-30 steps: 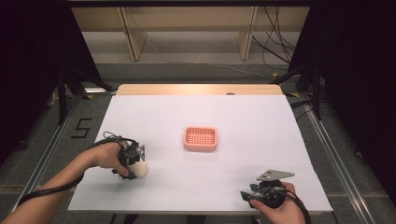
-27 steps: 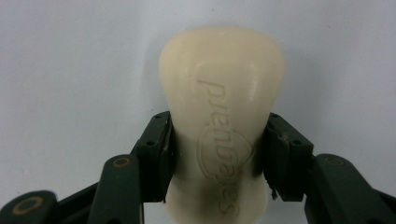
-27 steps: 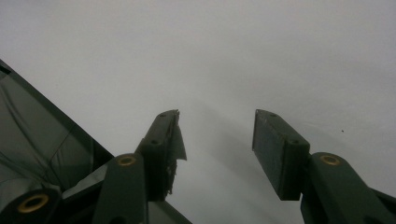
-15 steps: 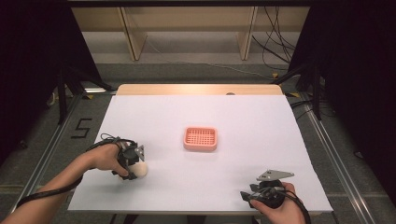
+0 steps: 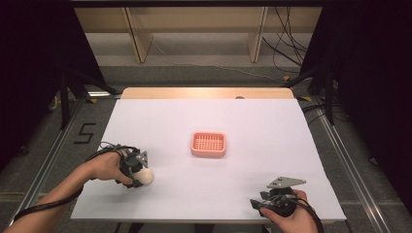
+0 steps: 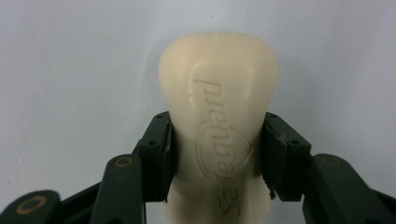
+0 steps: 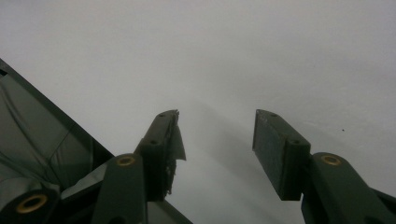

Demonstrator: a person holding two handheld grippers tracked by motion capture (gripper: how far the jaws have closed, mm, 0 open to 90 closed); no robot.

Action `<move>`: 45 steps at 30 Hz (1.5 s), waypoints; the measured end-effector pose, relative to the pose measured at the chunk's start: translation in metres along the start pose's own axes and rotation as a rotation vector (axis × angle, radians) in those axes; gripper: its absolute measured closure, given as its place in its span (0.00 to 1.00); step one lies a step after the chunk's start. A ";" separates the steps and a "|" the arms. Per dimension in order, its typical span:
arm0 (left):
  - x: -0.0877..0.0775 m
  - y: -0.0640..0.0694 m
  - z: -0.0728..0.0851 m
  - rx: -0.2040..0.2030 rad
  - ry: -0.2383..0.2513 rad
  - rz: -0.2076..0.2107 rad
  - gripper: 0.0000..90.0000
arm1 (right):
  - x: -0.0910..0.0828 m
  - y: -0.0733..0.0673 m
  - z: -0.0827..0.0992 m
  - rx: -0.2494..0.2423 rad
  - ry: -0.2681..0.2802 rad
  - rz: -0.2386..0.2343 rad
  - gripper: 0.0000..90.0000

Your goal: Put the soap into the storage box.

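I am holding the cream-coloured, rounded bar of soap [image 6: 218, 140] in my left claw [image 6: 217, 158]. Both jaws are pressing on the two long sides of the soap, so this claw is clenched on it. In the left gripper view the long axis of the soap is running straight forward between the jaws, and the wider end is pointing away from me. In the high view the soap [image 5: 145, 176] is sitting at the front left part of the white table [image 5: 272, 131], close to the surface; I cannot tell if it is touching.

The small pink plastic basket with a grid floor [image 5: 209, 144] is lying near the middle of the table, ahead of my left claw [image 5: 138, 171] and to its right. My judgement is that the soap is going there, and the left claw is the nearer one for this.

My right claw [image 7: 217, 154] is resting released, its jaws standing apart over bare table. In the high view this claw [image 5: 265, 204] is waiting at the front right edge.
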State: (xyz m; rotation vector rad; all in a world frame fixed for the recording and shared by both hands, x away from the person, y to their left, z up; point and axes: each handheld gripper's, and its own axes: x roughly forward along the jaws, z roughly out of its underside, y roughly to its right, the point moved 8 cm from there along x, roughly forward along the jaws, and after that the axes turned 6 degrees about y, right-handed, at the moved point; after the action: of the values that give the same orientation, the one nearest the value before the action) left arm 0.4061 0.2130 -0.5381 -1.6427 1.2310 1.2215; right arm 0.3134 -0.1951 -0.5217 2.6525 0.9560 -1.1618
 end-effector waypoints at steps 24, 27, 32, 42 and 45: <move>-0.007 -0.003 -0.006 -0.094 0.169 -0.050 0.55 | -0.001 0.001 0.001 -0.012 -0.025 0.006 0.56; -0.010 -0.004 -0.010 -0.108 0.208 -0.060 0.55 | -0.001 0.001 0.001 -0.012 -0.024 0.005 0.56; -0.014 -0.006 -0.015 -0.108 0.251 -0.068 0.55 | 0.001 0.000 0.000 -0.004 0.000 -0.003 0.56; -0.012 -0.003 -0.025 -0.186 0.351 -0.057 0.55 | 0.000 0.001 0.001 -0.007 -0.017 0.005 0.56; -0.013 -0.004 -0.025 -0.184 0.353 -0.061 0.55 | 0.001 0.001 0.001 -0.003 -0.005 0.004 0.56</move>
State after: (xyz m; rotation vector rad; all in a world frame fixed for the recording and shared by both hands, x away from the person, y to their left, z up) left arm 0.4151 0.1942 -0.5182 -2.0834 1.2949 1.0612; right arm 0.3137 -0.1957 -0.5229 2.6470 0.9506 -1.1641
